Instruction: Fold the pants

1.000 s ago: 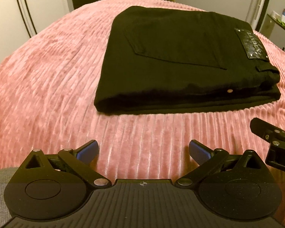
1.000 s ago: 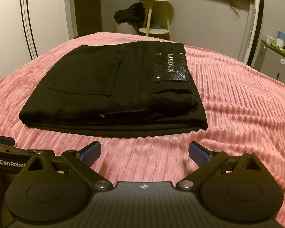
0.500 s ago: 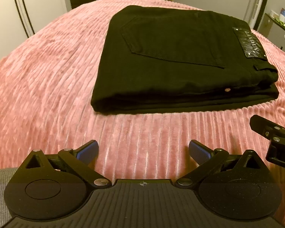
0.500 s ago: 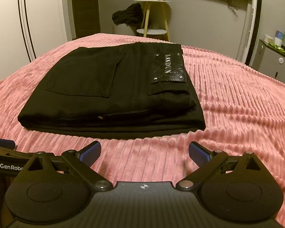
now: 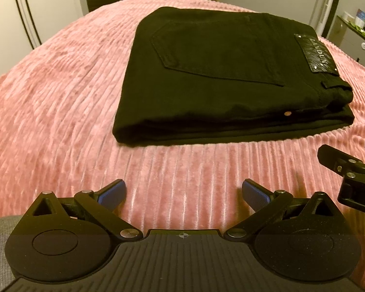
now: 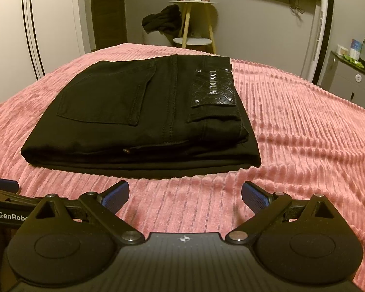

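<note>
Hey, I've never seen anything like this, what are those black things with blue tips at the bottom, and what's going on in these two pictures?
Those are two hand-held grabbing tools, one in each of a person's hands, each carrying its own camera. One picture looks out from the left tool, the other from the right tool. Both stand open and hold nothing. Ahead, black pants lie folded on a pink ribbed bedspread, with a leather label facing up.
</note>
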Motion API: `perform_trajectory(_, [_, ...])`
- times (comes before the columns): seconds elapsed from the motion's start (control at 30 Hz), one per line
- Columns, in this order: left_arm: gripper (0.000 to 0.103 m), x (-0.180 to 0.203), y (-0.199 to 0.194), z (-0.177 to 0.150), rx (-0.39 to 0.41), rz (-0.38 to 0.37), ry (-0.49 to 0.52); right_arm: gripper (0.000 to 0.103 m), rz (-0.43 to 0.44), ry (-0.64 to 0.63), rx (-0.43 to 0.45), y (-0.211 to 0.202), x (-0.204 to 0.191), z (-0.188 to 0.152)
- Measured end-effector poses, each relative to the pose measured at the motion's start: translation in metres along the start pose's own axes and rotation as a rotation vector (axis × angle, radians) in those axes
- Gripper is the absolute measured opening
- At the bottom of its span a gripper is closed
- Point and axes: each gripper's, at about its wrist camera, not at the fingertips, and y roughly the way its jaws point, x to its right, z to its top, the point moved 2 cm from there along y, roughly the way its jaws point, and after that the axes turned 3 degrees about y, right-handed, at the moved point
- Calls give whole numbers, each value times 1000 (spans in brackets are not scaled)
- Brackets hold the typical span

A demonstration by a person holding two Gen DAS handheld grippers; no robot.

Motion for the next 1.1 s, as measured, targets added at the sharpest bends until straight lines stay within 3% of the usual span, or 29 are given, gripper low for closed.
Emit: perform_trajectory(1.1, [103,1,-1,0,12,-11,1,99,-12,-5,14,-1,1,0])
